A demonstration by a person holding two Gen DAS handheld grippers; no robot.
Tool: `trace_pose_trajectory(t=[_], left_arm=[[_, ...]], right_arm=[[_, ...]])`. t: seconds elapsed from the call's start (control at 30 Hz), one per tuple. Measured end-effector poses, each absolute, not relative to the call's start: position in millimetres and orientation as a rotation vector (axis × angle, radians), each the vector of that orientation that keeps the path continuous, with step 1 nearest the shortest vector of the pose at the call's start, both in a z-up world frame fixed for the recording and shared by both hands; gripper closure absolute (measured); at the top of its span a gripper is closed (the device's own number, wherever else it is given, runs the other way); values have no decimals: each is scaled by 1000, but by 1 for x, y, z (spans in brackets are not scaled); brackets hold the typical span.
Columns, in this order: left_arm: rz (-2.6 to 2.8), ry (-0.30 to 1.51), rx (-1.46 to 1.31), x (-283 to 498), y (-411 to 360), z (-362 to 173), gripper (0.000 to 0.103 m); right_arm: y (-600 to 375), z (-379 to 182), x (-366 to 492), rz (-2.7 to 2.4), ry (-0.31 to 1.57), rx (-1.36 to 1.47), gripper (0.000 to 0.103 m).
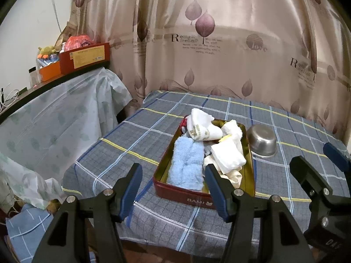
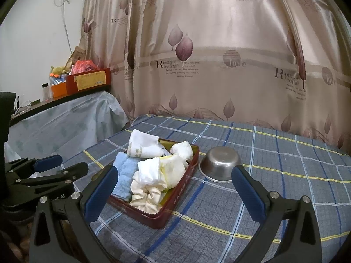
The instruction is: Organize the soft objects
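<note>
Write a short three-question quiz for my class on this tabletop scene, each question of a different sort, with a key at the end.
1. True or false: the steel bowl stands upside down on the checked cloth.
2. Which item lies along the left side of the red tin? A) cream scrunchie B) light blue towel C) steel bowl
3. Fill in: both the left gripper and the right gripper are ____ and hold nothing.

Key: 1 true; 2 B; 3 open.

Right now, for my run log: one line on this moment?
left gripper open, empty | right gripper open, empty | soft items in red tin | steel bowl upside-down beside it
</note>
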State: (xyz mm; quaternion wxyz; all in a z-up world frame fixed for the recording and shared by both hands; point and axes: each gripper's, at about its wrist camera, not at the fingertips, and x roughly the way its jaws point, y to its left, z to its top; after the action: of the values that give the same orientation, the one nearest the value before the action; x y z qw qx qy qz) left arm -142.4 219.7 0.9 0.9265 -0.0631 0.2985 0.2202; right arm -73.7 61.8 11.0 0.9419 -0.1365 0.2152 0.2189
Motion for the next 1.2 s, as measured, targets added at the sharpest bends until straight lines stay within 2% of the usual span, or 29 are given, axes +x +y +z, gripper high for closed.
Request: trace_pose_trajectory(t=[1.2], left_arm=[[461,629,-144,-144,220,-4,42]], right_arm=[[62,5,-73,441,464,-297,0]])
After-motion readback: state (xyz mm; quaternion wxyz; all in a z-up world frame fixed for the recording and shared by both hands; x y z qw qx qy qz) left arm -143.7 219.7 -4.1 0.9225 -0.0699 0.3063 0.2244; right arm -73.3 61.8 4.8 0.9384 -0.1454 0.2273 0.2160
